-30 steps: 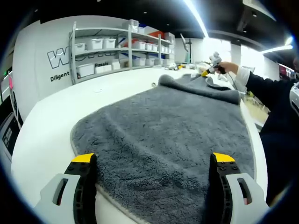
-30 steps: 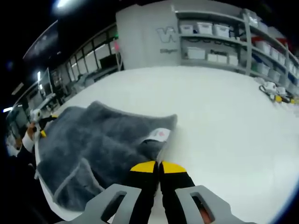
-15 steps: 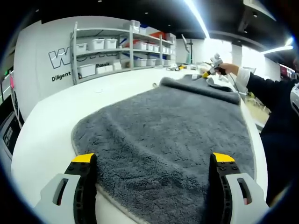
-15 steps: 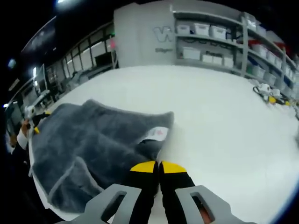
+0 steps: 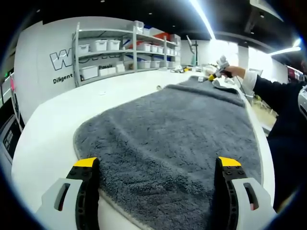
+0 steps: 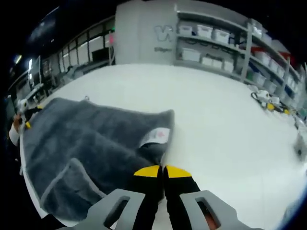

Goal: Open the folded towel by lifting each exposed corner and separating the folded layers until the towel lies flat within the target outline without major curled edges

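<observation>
While the towel [image 5: 168,139] lies mostly spread on the table [image 5: 53,124], its far corner stays clenched in the right gripper [image 6: 160,171], one flap still folded; the left gripper [image 5: 156,165] hovers released.

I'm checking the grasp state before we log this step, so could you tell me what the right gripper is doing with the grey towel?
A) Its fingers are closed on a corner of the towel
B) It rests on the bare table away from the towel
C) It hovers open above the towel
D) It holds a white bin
A: in the right gripper view the right gripper has its yellow-tipped fingers pressed together on a corner of the grey towel, beside its white label.
</observation>
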